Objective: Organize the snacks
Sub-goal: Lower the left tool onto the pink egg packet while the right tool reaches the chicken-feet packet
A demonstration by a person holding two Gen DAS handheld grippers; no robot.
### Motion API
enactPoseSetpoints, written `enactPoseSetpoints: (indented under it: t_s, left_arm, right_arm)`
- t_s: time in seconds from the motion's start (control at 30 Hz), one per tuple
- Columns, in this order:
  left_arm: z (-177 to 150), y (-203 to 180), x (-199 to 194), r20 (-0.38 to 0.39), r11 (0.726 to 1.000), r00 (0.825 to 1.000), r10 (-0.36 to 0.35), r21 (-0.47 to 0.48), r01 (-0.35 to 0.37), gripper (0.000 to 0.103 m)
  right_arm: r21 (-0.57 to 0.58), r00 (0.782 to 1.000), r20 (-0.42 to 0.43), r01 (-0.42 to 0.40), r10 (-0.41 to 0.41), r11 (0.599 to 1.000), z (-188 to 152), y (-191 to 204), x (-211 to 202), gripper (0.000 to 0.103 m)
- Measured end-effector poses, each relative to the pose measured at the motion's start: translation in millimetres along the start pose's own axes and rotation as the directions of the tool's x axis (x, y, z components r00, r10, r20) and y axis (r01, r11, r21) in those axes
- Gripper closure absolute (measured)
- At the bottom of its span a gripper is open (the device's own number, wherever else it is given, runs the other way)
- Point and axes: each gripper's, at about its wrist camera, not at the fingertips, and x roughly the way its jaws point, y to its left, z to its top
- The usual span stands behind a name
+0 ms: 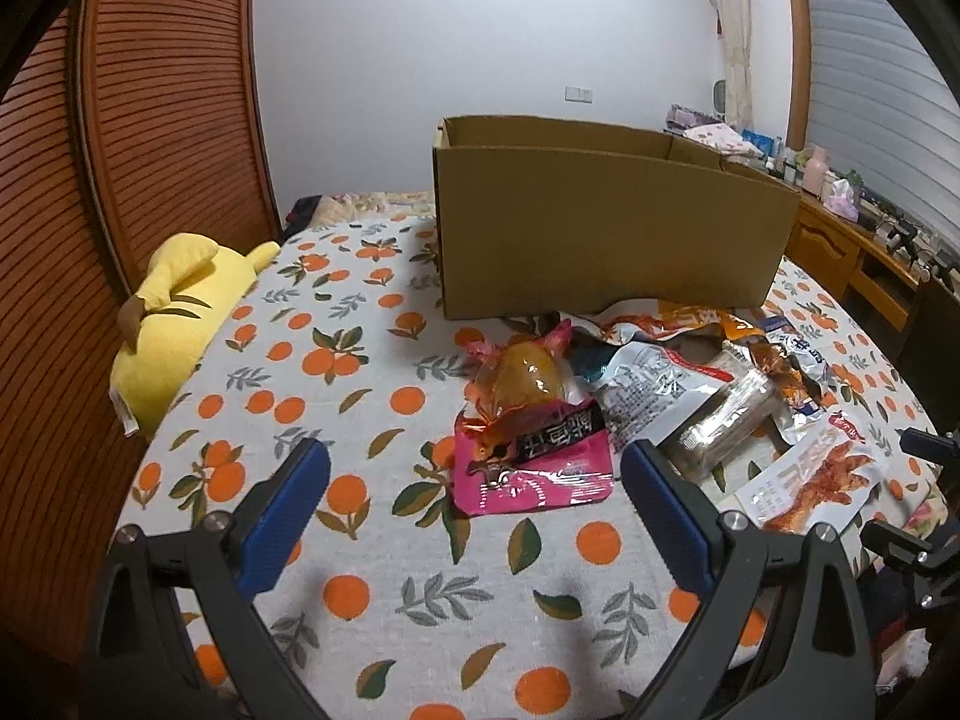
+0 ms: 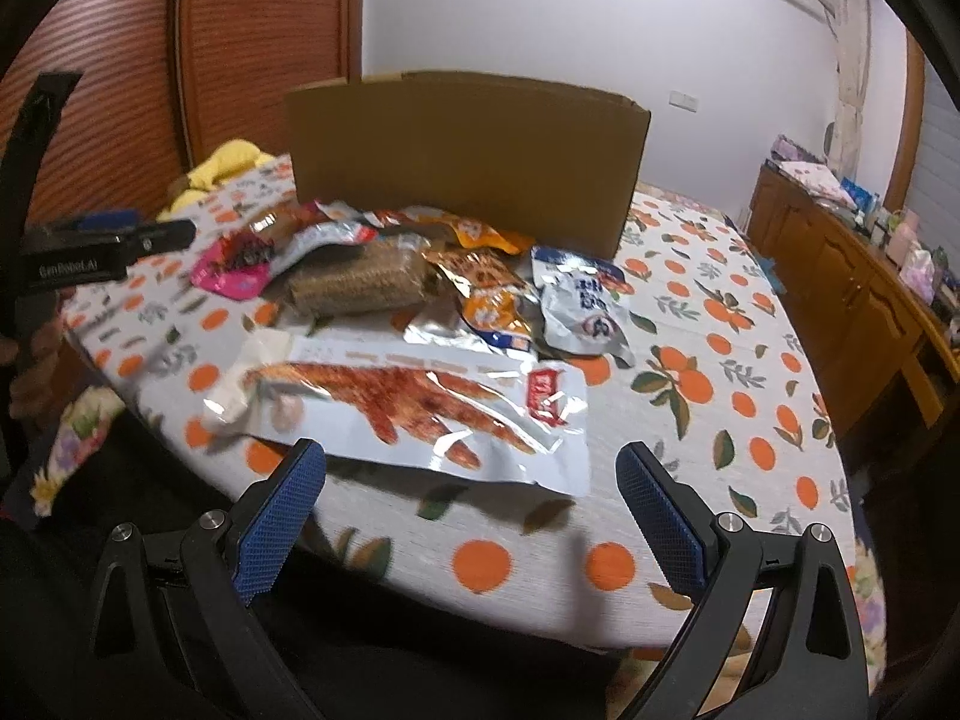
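Right wrist view: spread fingers point(image 2: 282, 528) empty, chicken-foot packet point(image 2: 420, 414) just ahead, untouched; left gripper point(image 1: 474, 516) likewise spread.

A plain white wall point(image 1: 420, 30) is seen at the back, with a small white socket plate point(image 1: 579, 95) set in it. To the left, a ribbed reddish-brown wooden panel point(image 1: 150, 108) is curved by the lens. Along the right, a wooden cabinet point(image 2: 852, 282) is lined with clutter — bottles, boxes, folded cloth. A pale curtain point(image 1: 735, 30) hangs beside grey blinds point(image 1: 870, 60). The table point(image 1: 372, 360) is covered by an orange-print cloth — the light is dim and even.
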Motion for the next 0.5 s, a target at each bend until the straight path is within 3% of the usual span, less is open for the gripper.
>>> enactPoseSetpoints:
  t_s: [0.37, 0.5]
  left_arm:
    - [19, 0, 39, -0.112, 0.998, 0.992, -0.055, 0.016, 0.057, 0.004]
    - [29, 5, 58, -0.162, 0.995, 0.982, -0.101, -0.028, 0.097, 0.008]
  right_arm:
    - [-0.005, 1.0, -0.022, -0.01, 0.009, 1.0, 11, 4, 25, 0.003]
    - [-0.009, 1.0, -0.009, -0.007, 0.007, 1.0, 17, 6, 28, 0.003]
